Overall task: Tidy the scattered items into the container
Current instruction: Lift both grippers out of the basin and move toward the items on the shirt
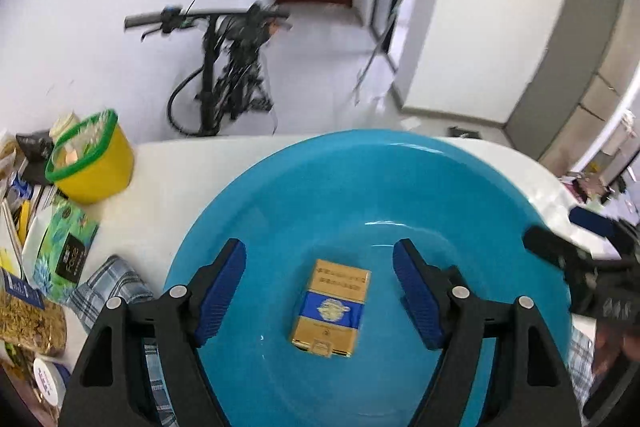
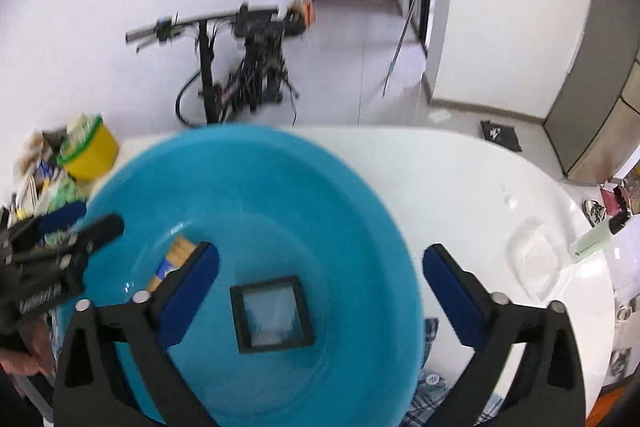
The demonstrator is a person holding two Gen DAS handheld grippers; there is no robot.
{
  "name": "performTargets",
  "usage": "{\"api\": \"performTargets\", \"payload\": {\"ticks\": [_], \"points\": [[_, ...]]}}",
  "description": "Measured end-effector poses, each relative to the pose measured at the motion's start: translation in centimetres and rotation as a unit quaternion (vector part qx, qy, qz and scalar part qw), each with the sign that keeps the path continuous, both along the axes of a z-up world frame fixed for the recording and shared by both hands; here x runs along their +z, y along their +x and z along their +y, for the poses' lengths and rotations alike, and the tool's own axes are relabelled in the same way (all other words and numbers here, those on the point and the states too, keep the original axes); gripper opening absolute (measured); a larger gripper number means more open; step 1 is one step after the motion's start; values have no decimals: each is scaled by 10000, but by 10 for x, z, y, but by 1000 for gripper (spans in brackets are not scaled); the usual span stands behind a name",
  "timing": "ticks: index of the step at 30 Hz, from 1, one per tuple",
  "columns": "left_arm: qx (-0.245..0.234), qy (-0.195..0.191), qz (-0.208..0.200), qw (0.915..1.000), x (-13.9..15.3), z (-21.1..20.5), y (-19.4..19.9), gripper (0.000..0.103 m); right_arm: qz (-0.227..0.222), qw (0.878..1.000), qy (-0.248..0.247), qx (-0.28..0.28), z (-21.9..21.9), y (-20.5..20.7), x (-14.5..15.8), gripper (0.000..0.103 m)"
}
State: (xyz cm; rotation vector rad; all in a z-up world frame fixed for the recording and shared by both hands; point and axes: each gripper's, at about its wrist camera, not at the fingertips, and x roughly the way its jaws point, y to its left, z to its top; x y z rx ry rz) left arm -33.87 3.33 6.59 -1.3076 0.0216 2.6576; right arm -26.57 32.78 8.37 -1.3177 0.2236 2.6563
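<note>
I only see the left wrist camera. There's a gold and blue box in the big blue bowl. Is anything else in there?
Observer: Yes. A small black square box with a clear top also lies in the round blue plastic basin.
Operator: Are the right tongs holding it?
Observer: No. The right tongs are wide open above it, with nothing between their pads.
Operator: Is any stuff left on that side?
Observer: A clear plastic tray sits on the white table, outside the basin.
</note>
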Motion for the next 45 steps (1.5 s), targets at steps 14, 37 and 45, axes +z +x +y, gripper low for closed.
{"api": "performTargets", "payload": {"ticks": [14,37,45], "points": [[191,-199,1683,9853,43,1,99,87,1128,9914,573,343,-23,49,21,102],[195,77,2731,9618,96,-29,209,103,2027,9730,907,634,-61,151,75,102],[28,-58,2952,9554,104,-29,251,103,2225,9695,841,583,-62,178,87,102]]}}
